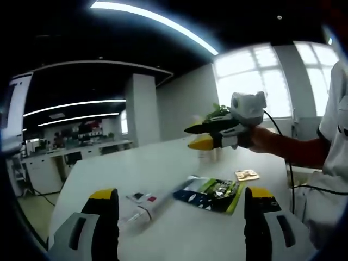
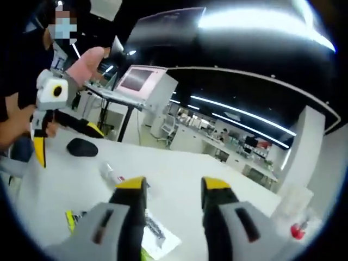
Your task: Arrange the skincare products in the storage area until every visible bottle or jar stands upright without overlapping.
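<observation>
2 views facing each other, above the shared white table (image 1: 179, 163), neither close.

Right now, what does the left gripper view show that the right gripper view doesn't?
Left gripper view: bright windows and a small tan card on the table. Right gripper view: a black computer mouse and a pink-lit monitor. Both: the white table, a white tube lying flat, a green-and-dark pouch, and open yellow-tipped tongs, the left tongs and the right tongs.
</observation>
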Tool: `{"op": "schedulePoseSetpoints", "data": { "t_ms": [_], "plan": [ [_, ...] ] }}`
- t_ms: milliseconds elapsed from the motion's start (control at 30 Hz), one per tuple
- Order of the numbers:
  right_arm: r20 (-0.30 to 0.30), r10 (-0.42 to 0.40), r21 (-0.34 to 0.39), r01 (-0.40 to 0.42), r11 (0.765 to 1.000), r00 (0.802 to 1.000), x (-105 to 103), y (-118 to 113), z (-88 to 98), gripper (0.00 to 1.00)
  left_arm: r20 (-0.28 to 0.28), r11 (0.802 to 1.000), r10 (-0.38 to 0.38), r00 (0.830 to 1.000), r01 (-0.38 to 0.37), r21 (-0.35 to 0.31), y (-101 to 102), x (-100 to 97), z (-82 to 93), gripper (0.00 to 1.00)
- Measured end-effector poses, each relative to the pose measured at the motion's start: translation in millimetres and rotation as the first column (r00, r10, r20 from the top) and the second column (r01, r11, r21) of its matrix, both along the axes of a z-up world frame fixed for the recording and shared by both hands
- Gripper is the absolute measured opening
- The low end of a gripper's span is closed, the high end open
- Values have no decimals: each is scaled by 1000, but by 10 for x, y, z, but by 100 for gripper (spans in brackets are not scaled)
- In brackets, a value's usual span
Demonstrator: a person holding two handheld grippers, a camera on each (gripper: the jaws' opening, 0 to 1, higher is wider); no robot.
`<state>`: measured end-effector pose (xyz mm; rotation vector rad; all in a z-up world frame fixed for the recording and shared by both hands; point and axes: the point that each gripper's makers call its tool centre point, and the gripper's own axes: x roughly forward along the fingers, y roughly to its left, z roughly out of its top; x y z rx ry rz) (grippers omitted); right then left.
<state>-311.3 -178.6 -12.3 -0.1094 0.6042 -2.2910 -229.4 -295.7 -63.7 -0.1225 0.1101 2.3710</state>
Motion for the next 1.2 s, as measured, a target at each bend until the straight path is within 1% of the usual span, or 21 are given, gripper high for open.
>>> {"op": "schedulePoseSetpoints", "data": {
  "t_ms": [67, 100, 167, 300, 400, 500, 567, 633, 700, 833, 900, 967, 1033, 1167, 1200],
  "plan": [
    [31, 35, 2, -35, 999, 999, 7, -82, -71, 40, 0, 1000, -1, 1000, 1, -3, -5, -2, -4, 98],
    [46, 58, 12, -59, 998, 997, 4, -123, -113, 40, 0, 1000, 0, 1000, 0, -3, -12, -3, -8, 98],
    [69, 81, 29, -83, 996, 994, 17, -186, -165, 40, 3, 1000, 3, 1000, -3, -2, -35, -6, -17, 98],
    [98, 127, 57, -133, 989, 987, 43, -330, -235, 40, 5, 1000, 16, 1000, -16, -1, -99, -14, -23, 98],
    [86, 144, 90, -151, 984, 986, 46, -403, -258, 39, 6, 1000, 21, 1000, -21, 2, -117, -15, -23, 98],
    [103, 162, 129, -175, 976, 981, 53, -484, -299, 41, 11, 999, 32, 999, -32, 7, -150, -25, -24, 98],
    [92, 175, 161, -188, 969, 980, 56, -540, -305, 40, 11, 999, 41, 999, -42, 27, -192, -33, 4, 98],
    [95, 195, 180, -209, 961, 976, 48, -580, -301, 40, 9, 999, 39, 999, -39, 37, -188, -29, 19, 98],
    [96, 216, 179, -231, 956, 972, 39, -615, -283, 40, 7, 999, 38, 999, -38, 30, -184, -24, 16, 98],
    [144, 268, 188, -293, 938, 952, 35, -682, -312, 40, 13, 999, 43, 999, -43, 9, -194, -28, -19, 98],
    [169, 288, 205, -320, 925, 942, 42, -704, -351, 40, 13, 999, 45, 999, -45, 7, -203, -30, -19, 98],
    [187, 301, 241, -341, 909, 935, 27, -726, -404, 40, 12, 999, 47, 999, -47, 11, -212, -35, -11, 98],
    [204, 316, 253, -361, 898, 927, 22, -749, -435, 40, 13, 999, 48, 999, -48, 11, -216, -37, -12, 98],
    [235, 348, 241, -401, 884, 908, 30, -799, -473, 36, 16, 999, 50, 999, -50, 2, -226, -42, -37, 98],
    [253, 347, 242, -407, 881, 903, 23, -811, -508, 36, 19, 999, 51, 999, -51, 1, -234, -46, -45, 98]
  ]
}}
